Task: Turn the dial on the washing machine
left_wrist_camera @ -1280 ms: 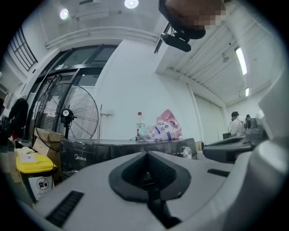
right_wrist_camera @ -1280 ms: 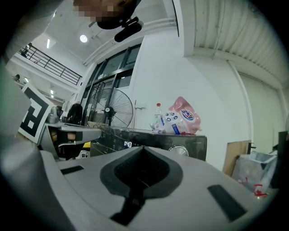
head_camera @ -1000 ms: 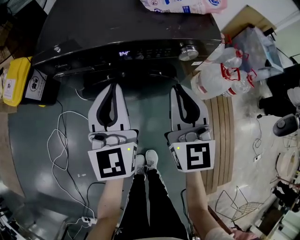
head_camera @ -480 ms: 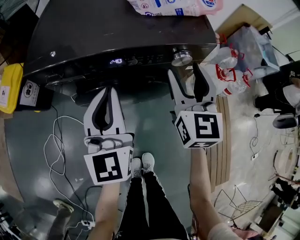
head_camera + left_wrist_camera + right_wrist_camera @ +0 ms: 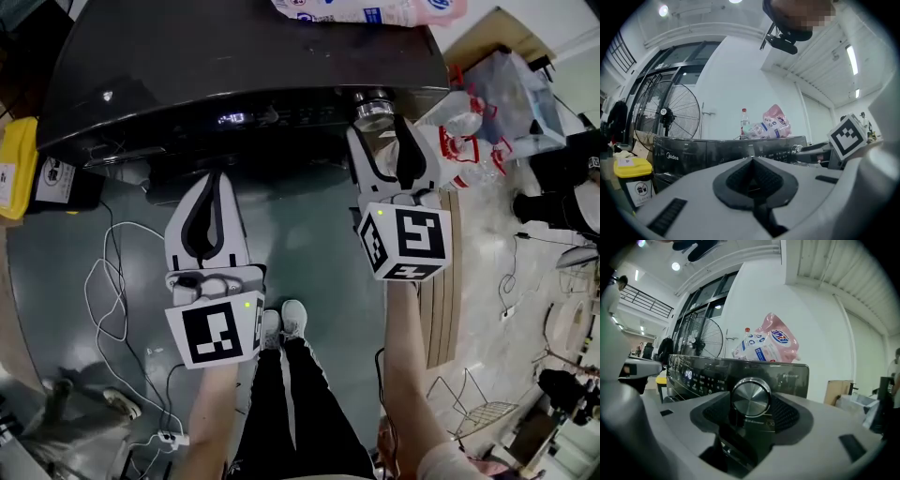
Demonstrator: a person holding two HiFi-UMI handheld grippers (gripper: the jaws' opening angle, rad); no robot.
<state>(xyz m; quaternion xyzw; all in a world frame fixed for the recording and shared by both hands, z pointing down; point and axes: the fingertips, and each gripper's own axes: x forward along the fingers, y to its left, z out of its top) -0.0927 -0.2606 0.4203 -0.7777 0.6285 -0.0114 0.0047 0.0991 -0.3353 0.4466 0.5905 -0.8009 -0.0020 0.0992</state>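
Head view. Dark front-loading washing machine (image 5: pixel 234 56) runs across the far side, its control strip facing me with a lit display (image 5: pixel 232 119) near the middle. The dial (image 5: pixel 372 105) sits at the right end of that strip. Right gripper (image 5: pixel 380 129) is raised to the panel, its two fingers spread, tips either side of the dial. Left gripper (image 5: pixel 214 178) hangs lower and nearer, well apart from the machine, fingers pressed together. A pink detergent pouch (image 5: pixel 375 9) lies on the machine's top. Yellow bin (image 5: pixel 17 159) stands at the far left, loose white cables (image 5: pixel 112 291) lie on the floor at left, bagged water bottles (image 5: pixel 464 141) just right of the machine.

Left gripper view. The dark pads (image 5: pixel 740 180) meet with nothing between them. Beyond: the machine front, a standing fan (image 5: pixel 665 112) at left, a clear bottle (image 5: pixel 744 122) beside the pouch up top. The right gripper's marker cube (image 5: pixel 848 136) shows at right, next to the dial.

Right gripper view. The metal-faced dial is centred between the ribbed pads (image 5: pixel 787 413), which stand wide apart on its left and right. I cannot see either pad pressing on its rim. The display glows on the panel to the left.
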